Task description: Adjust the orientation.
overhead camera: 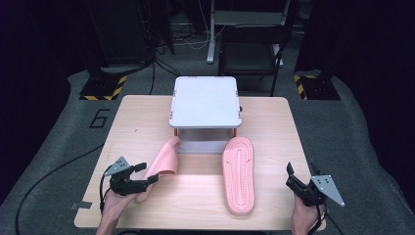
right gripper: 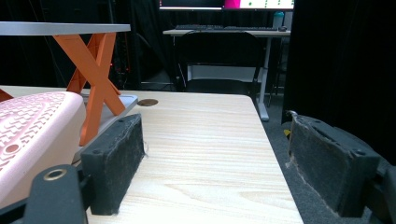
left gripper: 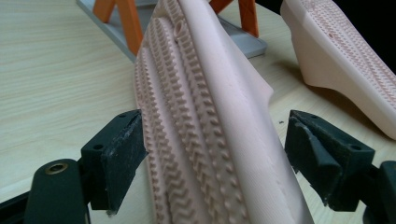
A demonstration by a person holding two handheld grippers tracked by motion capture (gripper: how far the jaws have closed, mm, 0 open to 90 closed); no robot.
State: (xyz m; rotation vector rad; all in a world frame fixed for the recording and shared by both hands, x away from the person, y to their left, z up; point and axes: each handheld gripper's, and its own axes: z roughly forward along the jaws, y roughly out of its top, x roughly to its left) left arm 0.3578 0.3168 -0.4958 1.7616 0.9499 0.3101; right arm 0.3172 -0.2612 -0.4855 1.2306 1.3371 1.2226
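- High view: a wooden table (overhead camera: pixel 195 196) holds two pink slippers; the left gripper (overhead camera: pixel 145 175), at seven o'clock, has wide jaws around the left slipper (overhead camera: pixel 164 161), which stands on edge, pads not pressing it.
- The right slipper (overhead camera: pixel 238 174) lies sole-up at five o'clock.
- The right gripper (overhead camera: pixel 289 177) gapes empty at four o'clock.
- A grey folding stand (overhead camera: pixel 205 103) sits at twelve.

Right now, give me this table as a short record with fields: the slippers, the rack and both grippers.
left slipper: pink, tipped on its edge, sole showing, lying between the open jaws
right slipper: pink, flat on the table, sole up
rack: grey top, orange legs, at the table's far side
left gripper: open, slipper between the jaws
right gripper: open, nothing between the jaws
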